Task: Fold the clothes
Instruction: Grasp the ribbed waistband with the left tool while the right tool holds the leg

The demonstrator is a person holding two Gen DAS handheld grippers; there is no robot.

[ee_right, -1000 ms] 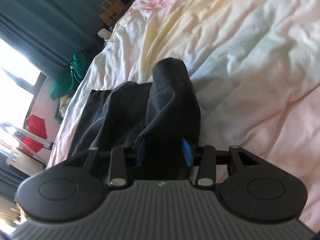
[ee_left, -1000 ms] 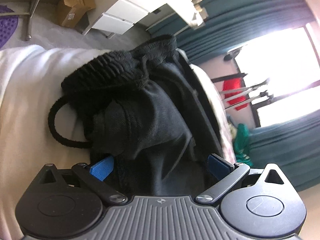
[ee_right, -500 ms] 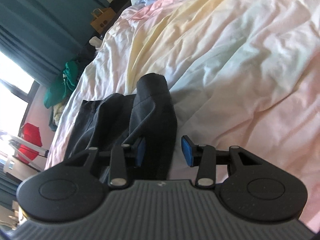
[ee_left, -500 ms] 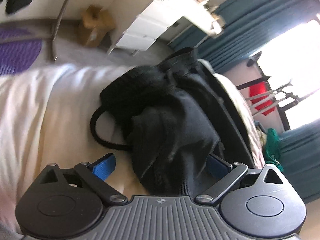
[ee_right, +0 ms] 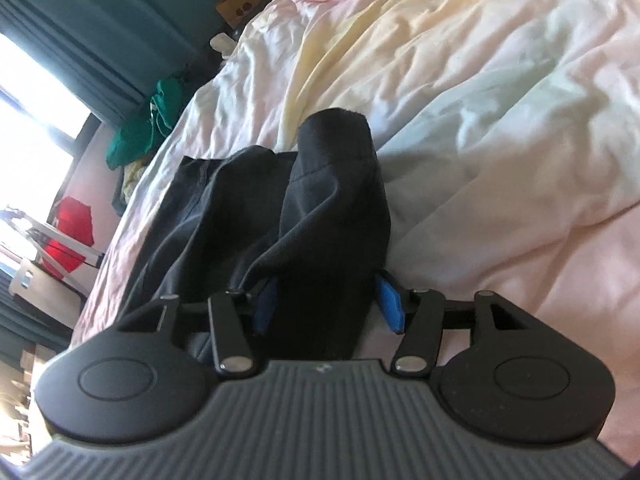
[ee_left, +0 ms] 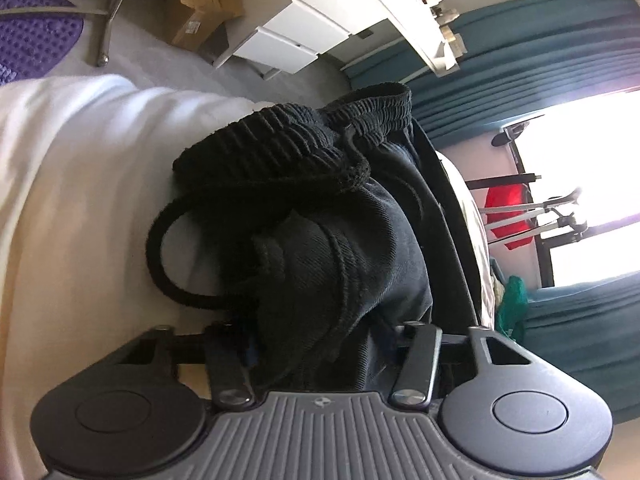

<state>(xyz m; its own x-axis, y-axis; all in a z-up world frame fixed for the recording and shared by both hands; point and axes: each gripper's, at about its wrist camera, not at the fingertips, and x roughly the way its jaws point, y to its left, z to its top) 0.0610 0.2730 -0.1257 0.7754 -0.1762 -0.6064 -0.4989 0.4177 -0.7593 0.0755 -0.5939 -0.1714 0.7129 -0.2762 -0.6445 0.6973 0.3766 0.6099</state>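
Black shorts (ee_left: 328,240) with a ribbed elastic waistband (ee_left: 280,148) and a looped drawstring (ee_left: 160,256) lie on the pale bedsheet (ee_left: 80,184). My left gripper (ee_left: 316,350) is shut on a bunched fold of the shorts near the waistband. In the right wrist view the other end of the black shorts (ee_right: 332,208) stands up in a fold between the blue pads. My right gripper (ee_right: 326,304) has its jaws closed in against that fabric and holds it.
The bed's pastel sheet (ee_right: 500,100) stretches far right. A white drawer unit (ee_left: 296,36), cardboard box (ee_left: 204,0) and purple mat (ee_left: 32,40) are on the floor beyond the bed edge. Teal curtains (ee_left: 560,72) and a bright window lie beyond.
My left gripper was open around the shorts and has now closed on the fabric. My right gripper opened briefly half a second ago and again has the fold between its pads.
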